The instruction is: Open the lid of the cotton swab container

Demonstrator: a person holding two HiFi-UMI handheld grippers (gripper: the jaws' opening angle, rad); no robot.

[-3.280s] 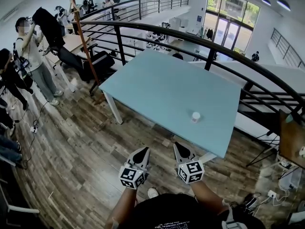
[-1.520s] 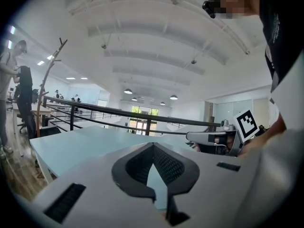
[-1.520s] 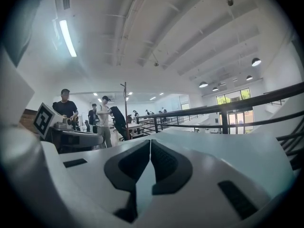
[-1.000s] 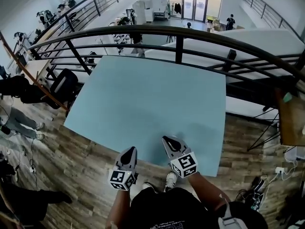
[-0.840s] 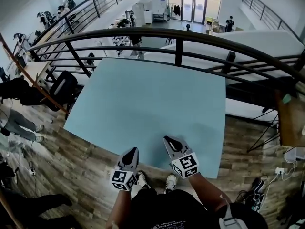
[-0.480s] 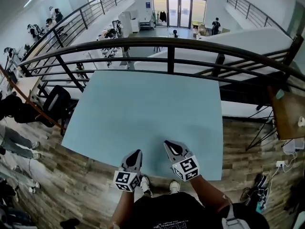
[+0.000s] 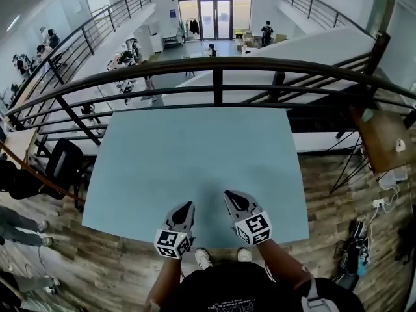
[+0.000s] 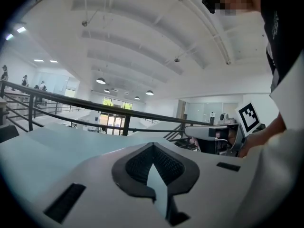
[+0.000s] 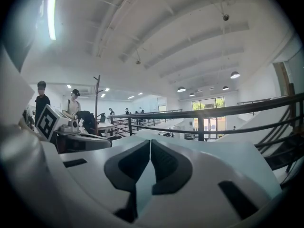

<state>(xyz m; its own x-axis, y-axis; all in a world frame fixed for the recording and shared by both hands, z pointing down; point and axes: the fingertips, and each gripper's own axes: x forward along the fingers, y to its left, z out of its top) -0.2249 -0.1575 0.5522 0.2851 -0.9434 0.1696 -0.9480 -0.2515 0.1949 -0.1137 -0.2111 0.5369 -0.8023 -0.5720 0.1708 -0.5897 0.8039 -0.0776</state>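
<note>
**Q:** What is sitting nearest the camera?

**A:** The person's forearms are reaching forward above the wooden floor, each carrying a gripper. The left gripper is keeping its jaws pressed together. Its own view is showing only a thin slit between the ribbed pads and nothing caught there. The right gripper is likewise closed and empty, with its pads meeting at the tip.

**Q:** What are they facing?

**A:** Both are pointing across the near edge of the pale blue table. Neither appears to be touching it. The tabletop is showing no object anywhere on it.

**Q:** Where is the cotton swab container lying?

**A:** It is appearing in none of the three views, so its place cannot be told from here.

**Q:** What is standing farther off?

**A:** A dark railing is curving behind the table's far edge. Beyond it a lower hall is opening toward glass doors.

**Q:** How far is the task progressing?

**A:** As a judgement, it is not yet getting under way. The container is waiting to be found and approached, then steadied by one gripper while the other is working the lid open. Every step is remaining.
</note>
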